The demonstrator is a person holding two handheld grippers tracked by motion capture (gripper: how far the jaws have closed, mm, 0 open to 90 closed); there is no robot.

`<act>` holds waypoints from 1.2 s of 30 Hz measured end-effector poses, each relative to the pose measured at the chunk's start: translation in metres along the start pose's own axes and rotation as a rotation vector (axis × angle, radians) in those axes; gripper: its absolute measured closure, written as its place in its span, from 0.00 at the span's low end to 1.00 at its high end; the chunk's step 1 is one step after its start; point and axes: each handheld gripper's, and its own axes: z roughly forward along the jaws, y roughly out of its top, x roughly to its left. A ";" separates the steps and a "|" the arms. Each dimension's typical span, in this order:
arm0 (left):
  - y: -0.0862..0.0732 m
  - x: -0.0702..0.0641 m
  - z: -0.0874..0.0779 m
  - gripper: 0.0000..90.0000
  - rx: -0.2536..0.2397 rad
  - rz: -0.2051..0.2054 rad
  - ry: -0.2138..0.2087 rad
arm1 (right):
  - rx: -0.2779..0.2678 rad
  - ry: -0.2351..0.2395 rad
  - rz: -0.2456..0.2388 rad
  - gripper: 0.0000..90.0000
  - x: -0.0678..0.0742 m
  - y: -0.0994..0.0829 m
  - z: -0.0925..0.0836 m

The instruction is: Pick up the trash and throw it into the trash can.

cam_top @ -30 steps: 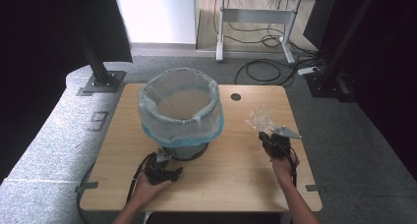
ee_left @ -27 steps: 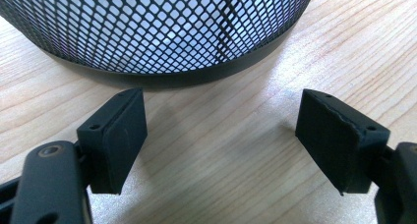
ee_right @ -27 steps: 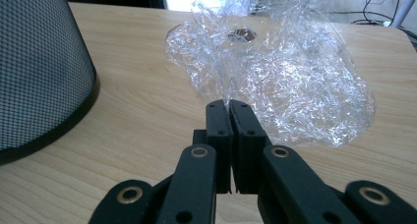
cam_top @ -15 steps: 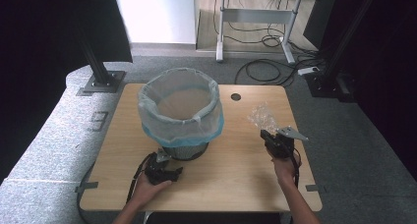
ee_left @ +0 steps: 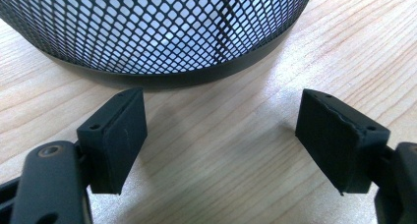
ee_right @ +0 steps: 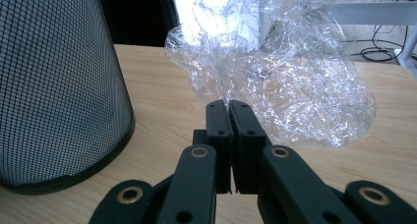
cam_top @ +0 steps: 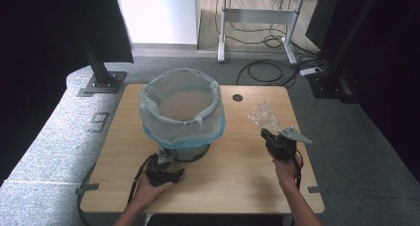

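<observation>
Two grippers at work on a pale wooden surface [cam_top: 233, 161]. Right gripper [ee_right: 229, 106]: jaws pressed together, a thin edge of crumpled clear plastic film [ee_right: 285, 71] pinched at the tips. From the high view the film [cam_top: 264, 114] sits on the right side of the surface, just ahead of the right gripper [cam_top: 270, 137], well apart from the bin. Cannot tell whether the wad is lifted or resting on the wood.

Left gripper [ee_left: 221, 130]: jaws spread wide, nothing between them, low over bare wood and pointed at the foot of a black mesh waste bin [ee_left: 157, 32]. In the high view it [cam_top: 171, 174] lies just beside the bin's base, under the person's left hand [cam_top: 151, 186].

Bin [cam_top: 182, 112] stands upright near mid-surface, lined with a translucent bag [cam_top: 148, 119] folded over the rim, bluish at the turned-down edge.

Risks, as judged:
- Grip is on a mere corner of film. Slippery, springy stuff; a quick lift could pull it free, or the wad could unfurl and trail.
- If the film is bound for the bin, a trailing tail might snag the liner's folded rim and drag it inward.
- The bin looks light. A knock from either gripper could shift or tip it; the left one seems placed to steady it but is not touching.
</observation>
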 end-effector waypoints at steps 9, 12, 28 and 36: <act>0.000 0.000 0.000 0.22 0.000 0.000 0.000 | -0.032 -0.010 -0.008 0.97 0.002 0.006 -0.005; 0.000 0.000 0.000 0.22 0.000 0.000 -0.001 | -0.038 -0.004 -0.007 0.97 0.003 0.009 -0.007; 0.000 0.000 0.000 0.22 0.003 0.003 -0.002 | -0.089 0.005 -0.028 0.97 0.012 0.019 -0.017; 0.000 0.000 0.000 0.22 0.002 0.002 -0.002 | -0.098 0.024 -0.032 0.97 0.019 0.020 -0.018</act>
